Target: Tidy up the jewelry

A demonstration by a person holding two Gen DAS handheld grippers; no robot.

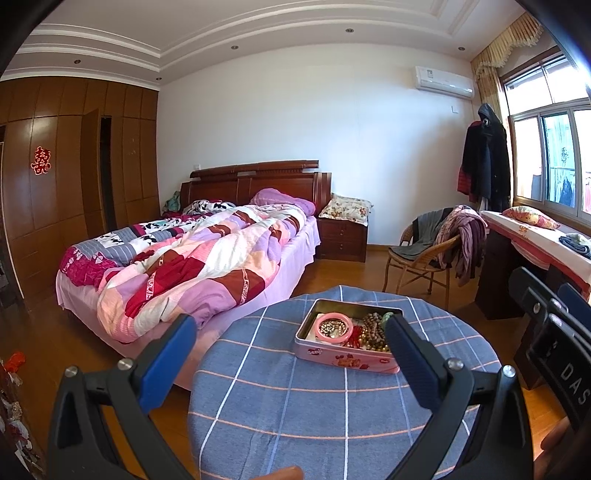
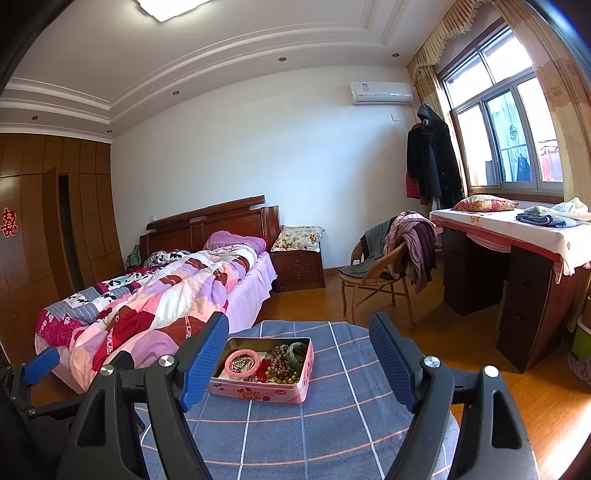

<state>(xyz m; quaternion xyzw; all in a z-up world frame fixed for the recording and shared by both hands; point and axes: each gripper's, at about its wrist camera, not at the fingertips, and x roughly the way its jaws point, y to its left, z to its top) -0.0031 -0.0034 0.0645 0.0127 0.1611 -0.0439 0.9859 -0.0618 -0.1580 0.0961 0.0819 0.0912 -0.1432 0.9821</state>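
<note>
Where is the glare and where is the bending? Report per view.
Left wrist view: window blown out at right, ceiling lines bowed, tin sharp. Right wrist view: window overexposed, ceiling light clipped white, wardrobe curved, corners vignetted black.

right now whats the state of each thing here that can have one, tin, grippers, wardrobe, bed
pink tin: lid off, jewelry heaped inside
pink bangle: lying flat in the tin
left gripper: open, empty
right gripper: open, empty
wardrobe door: ajar
bed: unmade, quilt rumpled
wicker chair: draped with clothes
</note>
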